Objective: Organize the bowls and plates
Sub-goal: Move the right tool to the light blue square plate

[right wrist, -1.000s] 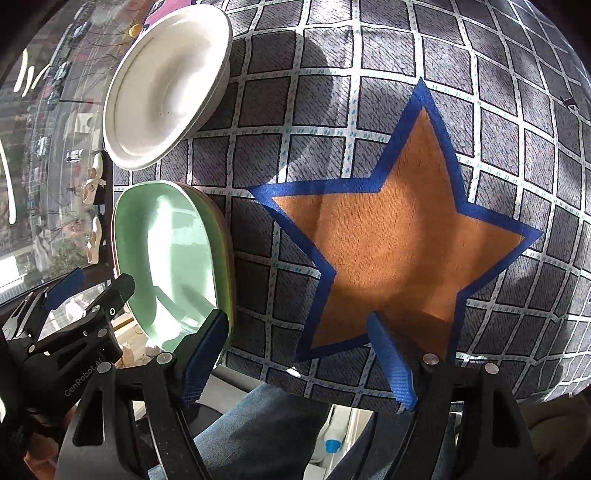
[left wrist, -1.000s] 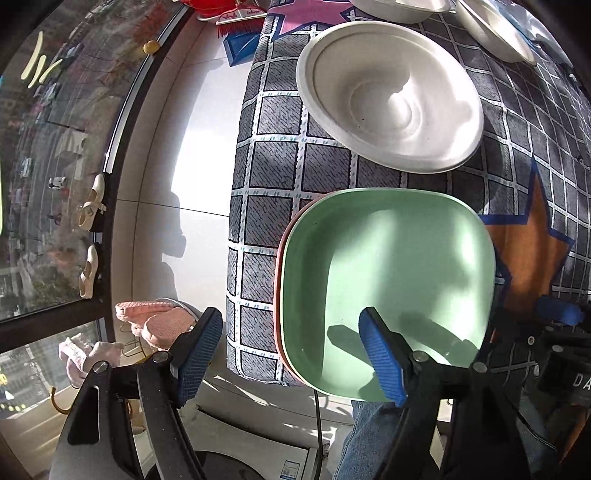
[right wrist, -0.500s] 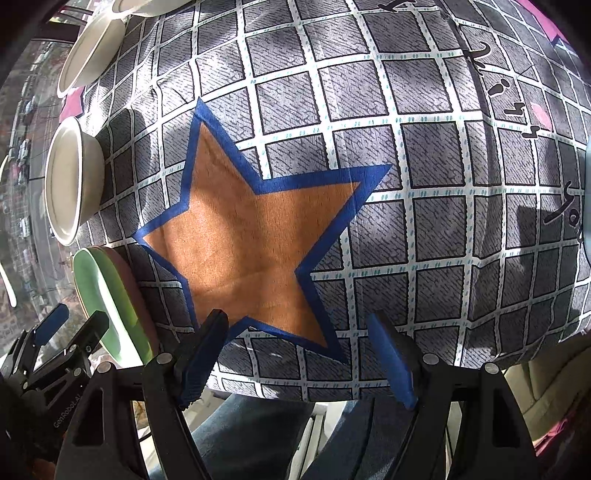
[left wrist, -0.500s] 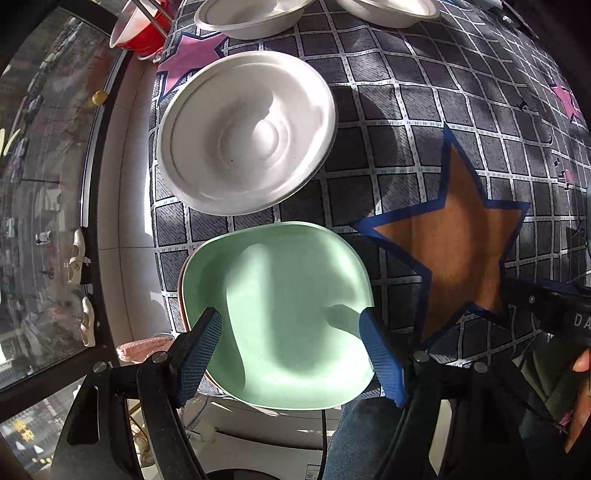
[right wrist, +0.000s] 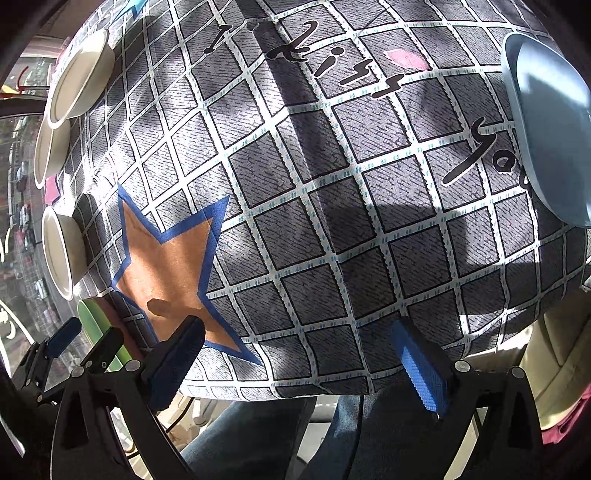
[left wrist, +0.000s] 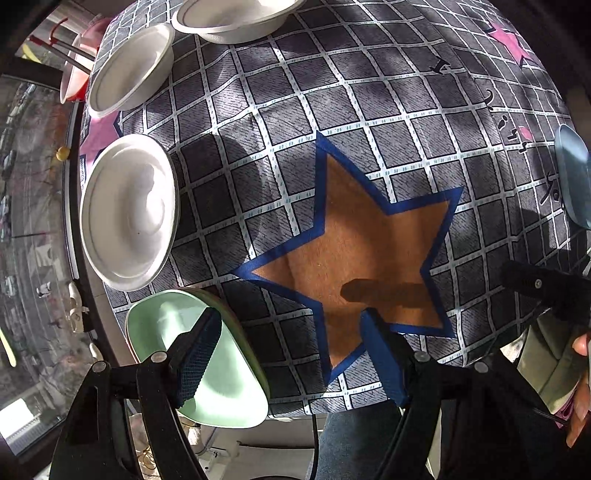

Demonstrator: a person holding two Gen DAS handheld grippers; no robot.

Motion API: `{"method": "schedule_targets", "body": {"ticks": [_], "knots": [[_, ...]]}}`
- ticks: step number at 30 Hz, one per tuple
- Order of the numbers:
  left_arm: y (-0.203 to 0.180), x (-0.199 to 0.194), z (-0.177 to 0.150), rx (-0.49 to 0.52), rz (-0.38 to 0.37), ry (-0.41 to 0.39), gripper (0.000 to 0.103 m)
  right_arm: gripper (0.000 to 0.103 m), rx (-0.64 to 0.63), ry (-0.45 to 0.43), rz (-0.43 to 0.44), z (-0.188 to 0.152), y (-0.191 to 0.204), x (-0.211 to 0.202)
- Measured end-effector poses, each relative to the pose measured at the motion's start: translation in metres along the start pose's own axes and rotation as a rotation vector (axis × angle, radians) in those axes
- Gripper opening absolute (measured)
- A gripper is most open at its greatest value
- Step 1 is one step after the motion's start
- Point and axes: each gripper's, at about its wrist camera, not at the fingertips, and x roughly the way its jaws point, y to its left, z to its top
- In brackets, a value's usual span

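Note:
A green square plate (left wrist: pixel 229 384) lies stacked on a pink plate at the table's near left corner; its edge shows in the right wrist view (right wrist: pixel 94 325). Three white bowls (left wrist: pixel 129 210) (left wrist: pixel 129 70) (left wrist: pixel 236 14) line the left and far side. A blue plate (right wrist: pixel 546 125) sits at the right edge, also in the left wrist view (left wrist: pixel 572 177). My left gripper (left wrist: pixel 291 358) is open and empty above the near edge, beside the green plate. My right gripper (right wrist: pixel 299 365) is open and empty over the near edge at the middle.
The table wears a grey checked cloth (right wrist: pixel 332 206) with an orange star (left wrist: pixel 354 266). A red cup with sticks (left wrist: pixel 74 74) stands at the far left. A window and floor lie left of the table. The person's legs (right wrist: pixel 258 435) are below the near edge.
Both grippers have swung to the right, away from the green plate. The blue plate has come into view at the right. Both stay open and empty.

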Motion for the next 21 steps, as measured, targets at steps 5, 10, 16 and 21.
{"method": "schedule_targets", "body": {"ticks": [5, 10, 16, 21], "knots": [[-0.034, -0.003, 0.016, 0.071, -0.003, 0.008, 0.081, 0.101, 0.057, -0.021, 0.003, 0.004, -0.040, -0.007], [-0.075, -0.008, 0.037, 0.152, -0.008, 0.002, 0.081, 0.101, 0.099, -0.070, -0.017, 0.009, -0.073, -0.025], [-0.141, -0.023, 0.066, 0.245, -0.035, -0.024, 0.081, 0.101, 0.141, -0.147, -0.090, 0.016, -0.127, -0.058], [-0.197, -0.037, 0.091, 0.290, -0.076, -0.051, 0.081, 0.101, 0.191, -0.206, -0.171, 0.032, -0.181, -0.086]]}}
